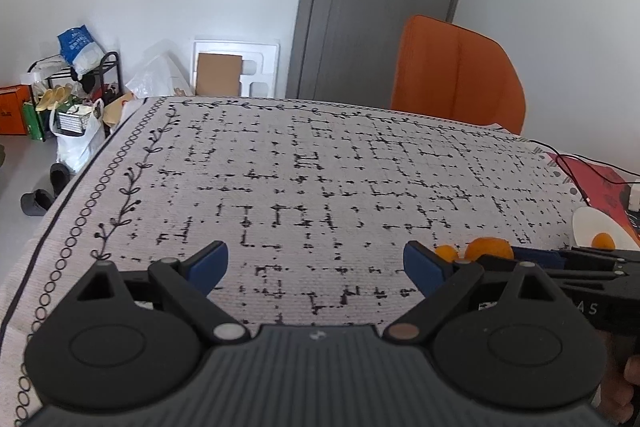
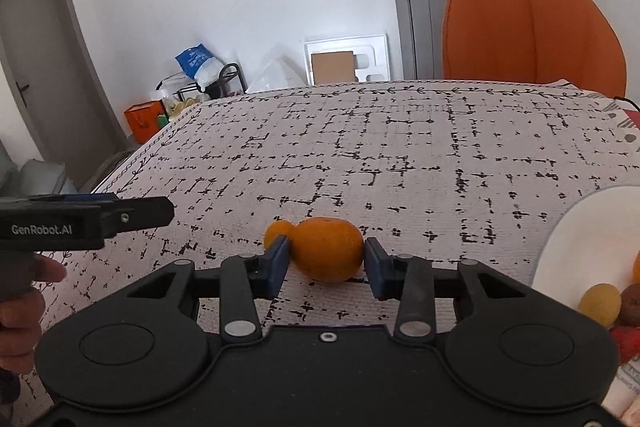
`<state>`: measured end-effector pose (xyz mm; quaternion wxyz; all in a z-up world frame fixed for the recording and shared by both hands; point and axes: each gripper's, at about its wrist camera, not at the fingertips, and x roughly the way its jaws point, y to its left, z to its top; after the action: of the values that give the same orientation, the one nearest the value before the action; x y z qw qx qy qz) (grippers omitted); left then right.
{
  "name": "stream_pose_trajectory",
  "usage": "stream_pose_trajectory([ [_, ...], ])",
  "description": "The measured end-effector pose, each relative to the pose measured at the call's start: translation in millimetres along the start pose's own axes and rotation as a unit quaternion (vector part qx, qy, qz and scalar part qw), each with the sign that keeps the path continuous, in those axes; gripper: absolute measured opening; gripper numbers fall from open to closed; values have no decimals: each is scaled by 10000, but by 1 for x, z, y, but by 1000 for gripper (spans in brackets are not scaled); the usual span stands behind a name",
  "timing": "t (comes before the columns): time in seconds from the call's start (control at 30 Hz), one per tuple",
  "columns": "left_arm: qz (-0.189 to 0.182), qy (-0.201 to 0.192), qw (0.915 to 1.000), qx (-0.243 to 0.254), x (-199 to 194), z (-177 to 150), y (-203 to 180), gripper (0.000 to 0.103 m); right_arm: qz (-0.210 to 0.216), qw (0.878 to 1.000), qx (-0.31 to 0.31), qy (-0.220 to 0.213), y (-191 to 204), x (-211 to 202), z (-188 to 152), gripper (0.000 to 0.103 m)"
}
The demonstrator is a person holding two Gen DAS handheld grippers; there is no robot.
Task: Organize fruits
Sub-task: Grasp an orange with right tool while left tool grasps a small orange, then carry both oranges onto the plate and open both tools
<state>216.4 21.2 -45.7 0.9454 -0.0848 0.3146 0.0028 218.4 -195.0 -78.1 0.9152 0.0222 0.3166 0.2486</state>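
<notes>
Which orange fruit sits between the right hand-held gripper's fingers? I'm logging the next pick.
The larger orange, between the right hand-held gripper pads; the smaller orange lies behind its left pad.

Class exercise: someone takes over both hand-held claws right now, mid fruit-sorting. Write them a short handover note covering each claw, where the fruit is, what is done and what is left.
Left claw: open, empty, hovering over the patterned tablecloth.
Right claw: fingers either side of the large orange, which sits on the cloth; the left pad looks to be touching it, a small gap shows at the right one, so not yet gripped.
Small orange fruit: on the cloth just behind and left of the large one.
White plate: to the right, already holding several fruits.
Left to do: probably close on the large orange, move it to the plate, then the small one.
</notes>
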Motion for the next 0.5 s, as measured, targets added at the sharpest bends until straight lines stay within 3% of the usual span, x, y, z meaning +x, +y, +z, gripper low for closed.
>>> stream_pose_trajectory([
  [0.33, -280, -99, 9995, 54, 4, 1, -23, 93, -212, 9993, 73, -314, -14, -30, 7, 38],
  [0.5, -432, -87, 9989, 131, 8, -2, -39, 86, -361, 9982, 214, -438, -30, -49, 6, 38],
])
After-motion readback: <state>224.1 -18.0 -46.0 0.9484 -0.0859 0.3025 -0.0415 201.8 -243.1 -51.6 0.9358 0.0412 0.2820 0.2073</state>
